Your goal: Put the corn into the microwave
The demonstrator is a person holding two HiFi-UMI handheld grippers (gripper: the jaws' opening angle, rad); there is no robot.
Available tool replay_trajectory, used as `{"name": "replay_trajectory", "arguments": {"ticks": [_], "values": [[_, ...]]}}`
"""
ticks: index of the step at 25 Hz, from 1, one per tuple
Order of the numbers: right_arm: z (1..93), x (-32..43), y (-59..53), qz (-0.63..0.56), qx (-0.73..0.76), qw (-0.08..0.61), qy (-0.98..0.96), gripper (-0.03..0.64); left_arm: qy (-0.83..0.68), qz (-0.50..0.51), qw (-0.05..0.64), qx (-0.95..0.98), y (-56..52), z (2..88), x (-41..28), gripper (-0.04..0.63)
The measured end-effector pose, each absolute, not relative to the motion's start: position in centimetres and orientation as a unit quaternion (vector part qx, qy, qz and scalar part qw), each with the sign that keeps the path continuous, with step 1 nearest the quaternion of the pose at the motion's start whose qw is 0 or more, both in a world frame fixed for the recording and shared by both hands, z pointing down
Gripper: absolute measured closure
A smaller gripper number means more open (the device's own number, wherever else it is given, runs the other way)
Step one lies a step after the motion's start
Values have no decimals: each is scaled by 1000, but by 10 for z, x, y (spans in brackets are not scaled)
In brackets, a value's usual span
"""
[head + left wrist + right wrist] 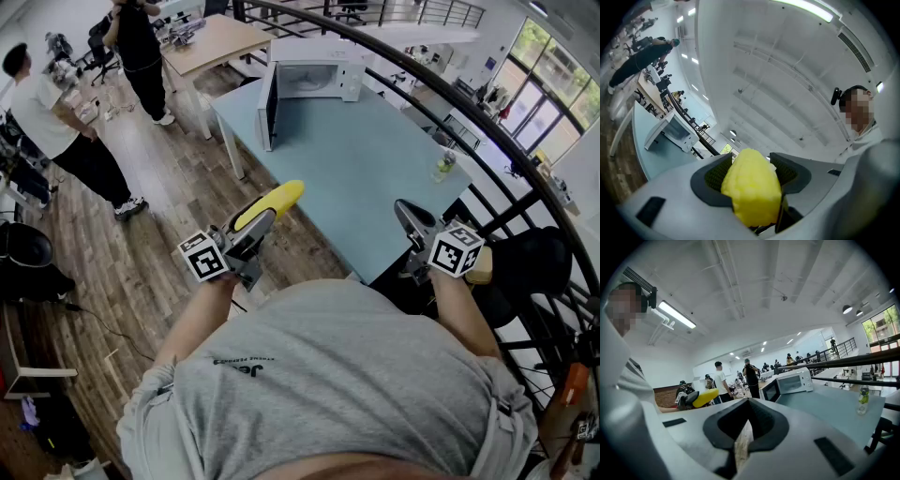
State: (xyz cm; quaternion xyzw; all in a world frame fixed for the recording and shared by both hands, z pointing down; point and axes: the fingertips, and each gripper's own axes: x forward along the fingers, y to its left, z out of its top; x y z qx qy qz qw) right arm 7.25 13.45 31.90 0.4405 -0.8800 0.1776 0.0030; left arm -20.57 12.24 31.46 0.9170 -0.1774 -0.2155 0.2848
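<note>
A yellow corn cob (272,202) sticks out forward from my left gripper (258,221), which is shut on it in the air above the wooden floor, short of the table's near corner. In the left gripper view the corn (752,187) fills the space between the dark pads. The white microwave (314,80) stands at the far end of the light blue table (366,178), its door (267,105) swung open to the left. My right gripper (405,217) hovers at the table's near right edge, shut with nothing in it. The right gripper view shows the microwave (790,383) and the corn (704,397).
A small bottle (442,166) stands at the table's right edge, next to a black railing (487,131) that curves around the right side. Two people (56,131) stand on the wooden floor at the far left, beside a wooden desk (216,42).
</note>
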Motion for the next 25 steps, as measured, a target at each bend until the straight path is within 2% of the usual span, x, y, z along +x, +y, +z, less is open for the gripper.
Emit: {"name": "replay_trajectory", "arguments": {"ticks": [11, 25], "values": [[321, 57, 113, 183, 434, 6, -882, 601, -183, -223, 288, 913, 105, 319, -221, 336], [320, 28, 75, 208, 479, -41, -852, 600, -150, -205, 309, 916, 54, 337, -265, 336]]}}
